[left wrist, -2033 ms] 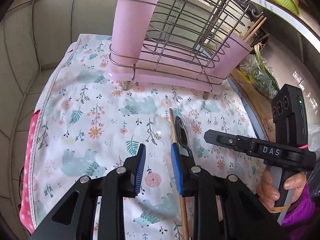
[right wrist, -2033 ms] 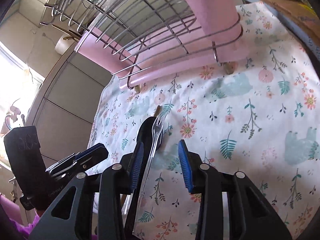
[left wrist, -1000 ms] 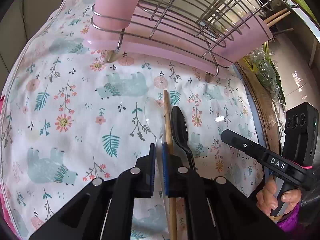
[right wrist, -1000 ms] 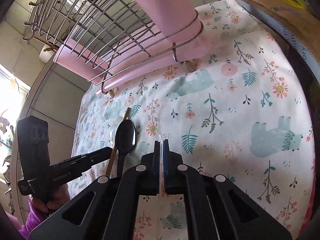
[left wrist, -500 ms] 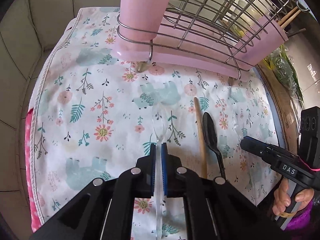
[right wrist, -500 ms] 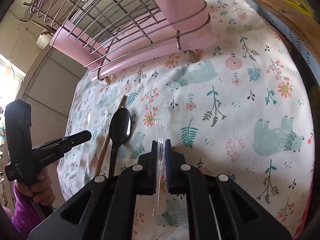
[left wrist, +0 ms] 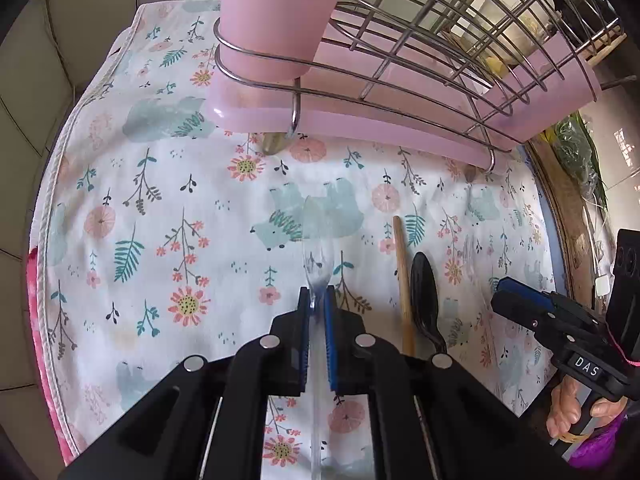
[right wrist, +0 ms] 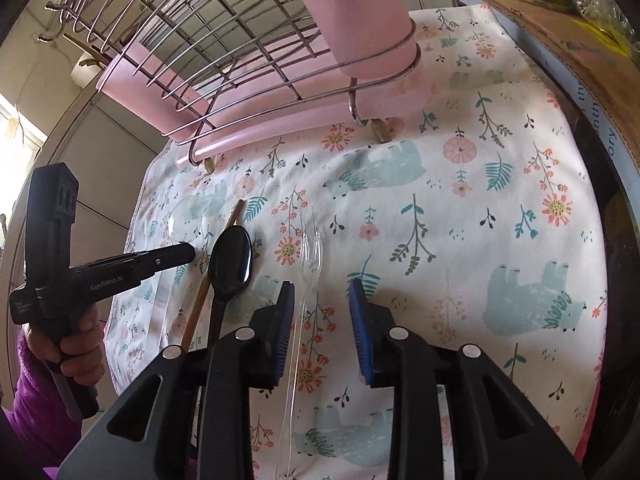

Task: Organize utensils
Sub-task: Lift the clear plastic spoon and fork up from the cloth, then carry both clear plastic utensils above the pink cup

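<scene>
- Left tool (left wrist: 316,308) is clamped on a clear plastic spoon (left wrist: 320,224), pads pinching the thin neck just below the bowl, the handle running back between the fingers.
- The spoon looks lifted off the floral cloth (left wrist: 160,200) on the table, bowl pointing toward the pink rack (left wrist: 360,120); I can't say for certain that it is clear of the fabric.
- Right tool (right wrist: 320,312) is opening now, and a clear plastic fork (right wrist: 308,248) lies on the cloth between its pads, close to the left pad, not gripped.
- Just beside the fork sit a black spoon (right wrist: 231,258) and a wooden chopstick (right wrist: 200,300), side by side and touching or nearly so.
- My read: both clear pieces are featherweight, thin, a bit springy and glossy, so likely to slip or twist in the pads.
- A hard squeeze could crack plastic this thin; a gentle hold on the flat of the handle, near the neck, should steady it.
- The fork's tines look like the weakest part, so keep off them.
- The black spoon seems sturdier; its narrow stem is the place to take it.
- The chopstick is stiff and round and may roll; mid-length is my pick.
- The pink cup (left wrist: 276,20) in the rack's wire ring looks like the home for these.
</scene>
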### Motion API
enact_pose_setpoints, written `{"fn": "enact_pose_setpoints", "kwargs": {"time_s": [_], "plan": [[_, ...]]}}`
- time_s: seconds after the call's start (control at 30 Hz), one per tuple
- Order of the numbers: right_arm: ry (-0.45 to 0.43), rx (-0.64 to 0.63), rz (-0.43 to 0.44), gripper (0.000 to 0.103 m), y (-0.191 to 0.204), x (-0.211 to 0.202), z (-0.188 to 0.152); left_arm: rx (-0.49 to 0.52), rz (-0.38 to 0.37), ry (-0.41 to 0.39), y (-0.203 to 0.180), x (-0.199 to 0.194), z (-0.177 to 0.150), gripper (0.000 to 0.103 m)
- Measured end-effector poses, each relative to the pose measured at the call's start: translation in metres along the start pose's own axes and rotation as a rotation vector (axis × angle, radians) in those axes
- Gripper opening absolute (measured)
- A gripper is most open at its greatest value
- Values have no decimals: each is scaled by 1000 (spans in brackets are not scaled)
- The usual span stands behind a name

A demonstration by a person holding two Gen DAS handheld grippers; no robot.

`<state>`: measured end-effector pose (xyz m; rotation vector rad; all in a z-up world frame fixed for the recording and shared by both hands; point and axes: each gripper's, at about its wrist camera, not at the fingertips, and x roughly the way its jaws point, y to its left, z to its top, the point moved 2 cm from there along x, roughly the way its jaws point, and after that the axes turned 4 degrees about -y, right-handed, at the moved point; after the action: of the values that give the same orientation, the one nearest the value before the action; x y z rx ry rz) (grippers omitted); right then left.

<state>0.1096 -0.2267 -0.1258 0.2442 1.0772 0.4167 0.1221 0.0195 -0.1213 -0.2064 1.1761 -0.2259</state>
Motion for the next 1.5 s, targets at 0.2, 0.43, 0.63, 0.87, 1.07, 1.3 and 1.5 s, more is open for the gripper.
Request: {"fn": "enact_pose_setpoints", "kwargs": {"time_s": [0.2, 0.43, 0.63, 0.87, 1.07, 1.3, 1.5], "plan": [[39, -87, -69, 29, 13, 19, 10, -11, -9, 10, -1, 1, 1, 6], [-20, -243, -208, 29, 37, 26, 7, -7, 1, 23, 1, 1, 6, 6], [-81, -252, -214, 15, 38, 23, 2, -10, 22, 7, -2, 0, 7, 5], [-184, -165, -104, 15, 33, -11, 6, 14, 16, -140, -7, -35, 2, 3], [-317, -137, -34, 15, 36, -55, 14, 20, -8, -289, -11, -78, -3, 3], [-435, -116, 11, 15, 43, -94, 21, 15, -31, -422, -10, -123, -6, 3], [-513, -100, 37, 15, 42, -127, 36, 7, -49, -518, -14, -155, 0, 3]]}}
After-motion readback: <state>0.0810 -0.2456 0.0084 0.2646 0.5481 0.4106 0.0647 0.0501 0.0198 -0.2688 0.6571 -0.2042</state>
